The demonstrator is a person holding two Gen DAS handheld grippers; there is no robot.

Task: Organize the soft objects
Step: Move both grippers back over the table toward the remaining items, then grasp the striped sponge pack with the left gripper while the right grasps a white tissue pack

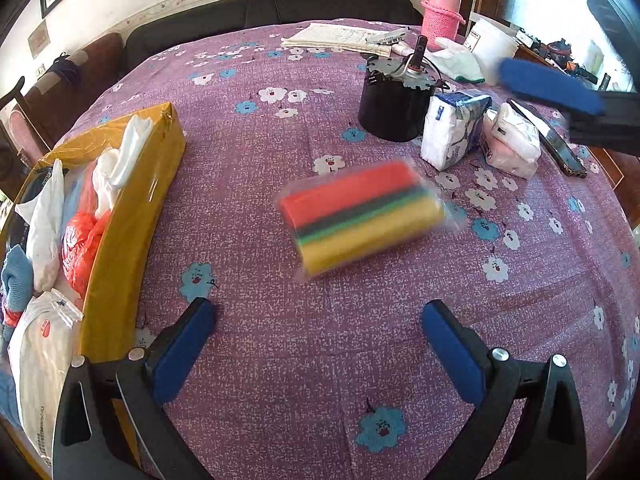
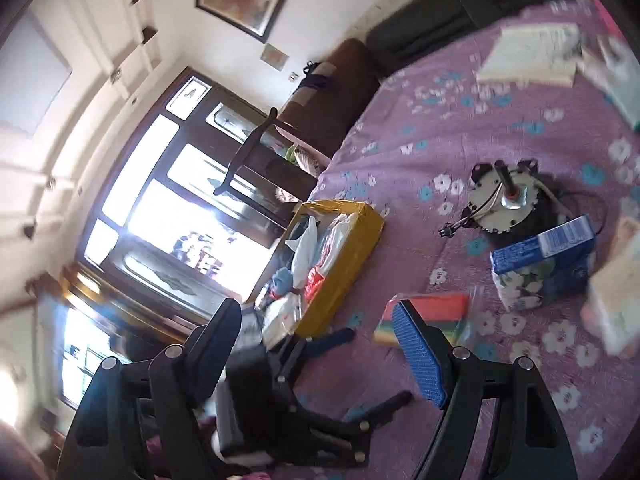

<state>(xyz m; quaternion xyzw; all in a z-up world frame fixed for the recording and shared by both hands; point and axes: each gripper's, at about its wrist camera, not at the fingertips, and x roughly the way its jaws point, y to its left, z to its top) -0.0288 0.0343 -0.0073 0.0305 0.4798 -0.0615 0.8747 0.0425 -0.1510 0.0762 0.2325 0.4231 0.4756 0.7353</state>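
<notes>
Left gripper (image 1: 316, 344) gapes empty; the sponge pack (image 1: 362, 216) lies just ahead, long axis slanted. Right gripper (image 2: 316, 344), open too, hangs farther off.

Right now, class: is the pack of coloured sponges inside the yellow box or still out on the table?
Out. The sponge pack lies on the purple tablecloth, apart from the yellow box.
</notes>
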